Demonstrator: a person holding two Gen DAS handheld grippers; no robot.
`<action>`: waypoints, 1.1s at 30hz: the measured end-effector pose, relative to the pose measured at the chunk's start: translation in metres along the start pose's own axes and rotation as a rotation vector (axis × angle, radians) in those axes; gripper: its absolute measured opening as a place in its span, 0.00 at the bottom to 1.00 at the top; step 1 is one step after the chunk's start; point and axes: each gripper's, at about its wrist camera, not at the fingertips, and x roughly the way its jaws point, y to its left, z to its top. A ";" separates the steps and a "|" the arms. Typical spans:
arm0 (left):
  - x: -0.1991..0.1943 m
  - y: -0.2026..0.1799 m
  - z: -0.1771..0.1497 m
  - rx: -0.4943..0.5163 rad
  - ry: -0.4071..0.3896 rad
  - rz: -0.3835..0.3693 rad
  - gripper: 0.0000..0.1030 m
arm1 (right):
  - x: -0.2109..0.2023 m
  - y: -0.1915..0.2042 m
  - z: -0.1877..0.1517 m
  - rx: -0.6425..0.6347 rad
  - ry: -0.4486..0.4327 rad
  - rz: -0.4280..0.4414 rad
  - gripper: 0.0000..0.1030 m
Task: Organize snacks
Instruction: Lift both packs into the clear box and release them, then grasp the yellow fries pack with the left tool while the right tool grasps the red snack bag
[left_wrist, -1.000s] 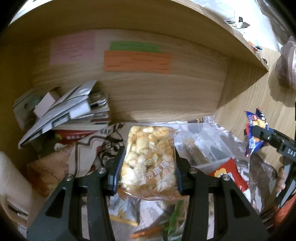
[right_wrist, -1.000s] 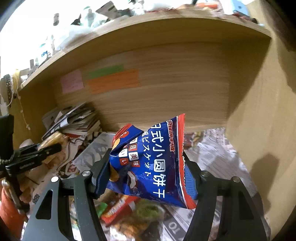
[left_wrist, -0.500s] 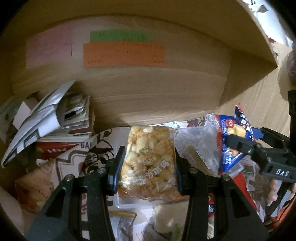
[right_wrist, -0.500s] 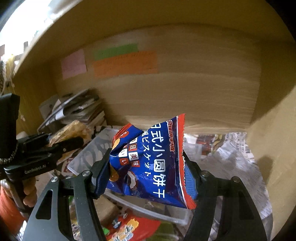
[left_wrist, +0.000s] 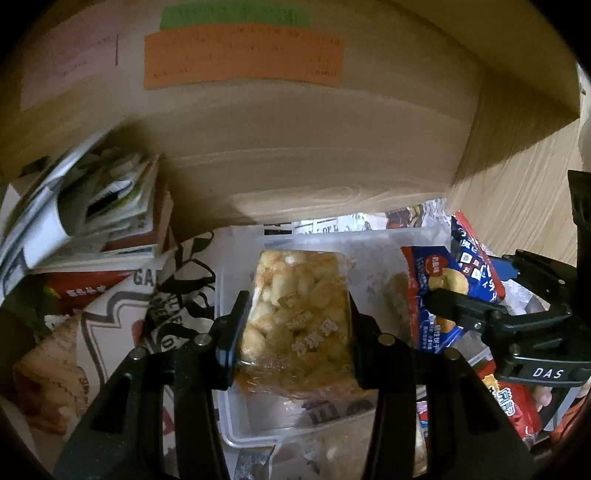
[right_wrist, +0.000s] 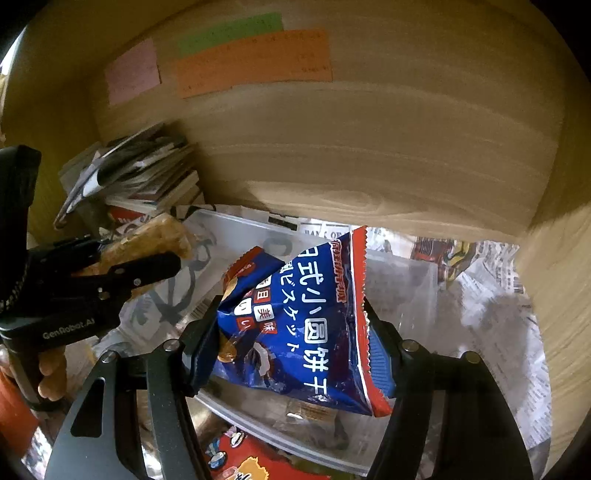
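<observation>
My left gripper (left_wrist: 295, 314) is shut on a clear pack of puffed rice snack (left_wrist: 299, 317) and holds it over a clear plastic box (left_wrist: 236, 424) on the shelf floor. My right gripper (right_wrist: 291, 332) is shut on a blue and red biscuit bag (right_wrist: 299, 325) and holds it over the same clear box (right_wrist: 402, 280). The right gripper and its blue bag (left_wrist: 436, 299) show at the right of the left wrist view. The left gripper with its snack pack (right_wrist: 147, 243) shows at the left of the right wrist view.
A wooden shelf back wall (left_wrist: 295, 140) carries orange (left_wrist: 240, 59), green and pink paper labels. A pile of papers and booklets (left_wrist: 92, 206) lies at the left. Newspaper (right_wrist: 491, 288) lines the floor. Other snack bags (left_wrist: 513, 402) lie in front and at the left (left_wrist: 48, 373).
Both grippers have moved forward and down into the shelf with their packs. The clear box now lies right under both packs.
</observation>
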 end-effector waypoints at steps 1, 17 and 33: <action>0.002 0.000 0.000 0.000 0.009 -0.001 0.44 | 0.001 0.000 0.000 0.002 0.004 0.002 0.64; -0.032 0.001 -0.002 -0.023 -0.019 -0.011 0.47 | -0.045 -0.004 -0.004 0.018 -0.111 -0.026 0.80; -0.094 0.029 -0.060 -0.031 -0.033 0.063 0.59 | -0.091 0.002 -0.049 0.049 -0.152 -0.026 0.80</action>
